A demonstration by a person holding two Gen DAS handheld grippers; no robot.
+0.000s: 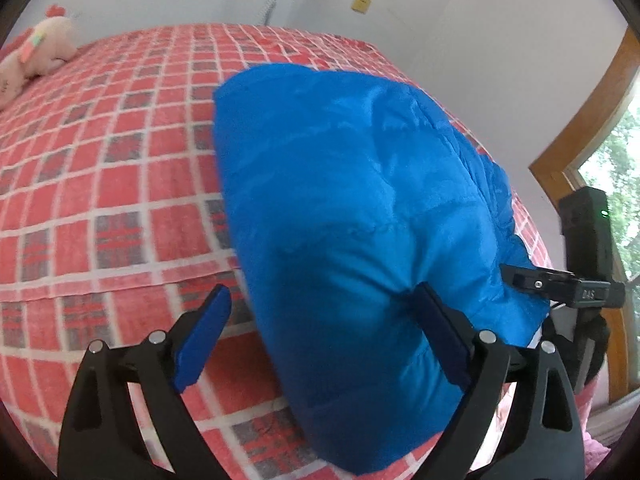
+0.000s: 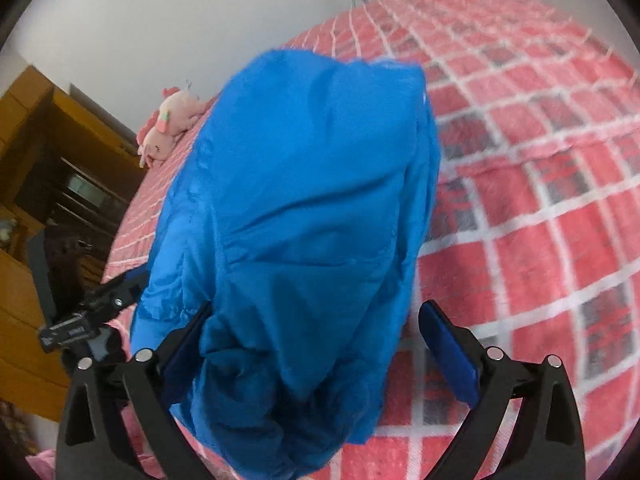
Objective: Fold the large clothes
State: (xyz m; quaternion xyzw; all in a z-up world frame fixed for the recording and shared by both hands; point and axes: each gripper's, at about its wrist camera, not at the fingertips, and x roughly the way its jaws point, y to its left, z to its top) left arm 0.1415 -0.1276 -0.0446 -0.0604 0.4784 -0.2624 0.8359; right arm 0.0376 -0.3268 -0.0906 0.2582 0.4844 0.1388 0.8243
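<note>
through the left wrist view, my left gripper has its jaws wide apart, gripping nothing; the blue jacket on the bed bulges between them. bed edge lies near right.

through the right wrist view, my right gripper is equally spread and empty. closing could snag only one slippery layer; open bed stretches rightward.

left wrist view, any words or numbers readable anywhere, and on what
"DAS": embossed on the black body of the right gripper, seen at the edge of the blue jacket; faint, so the reading is uncertain.
Marking on the left gripper's body in the right wrist view: too blurred to read.
Yellow wall plate: no legible text.
Nothing else carries writing.
</note>
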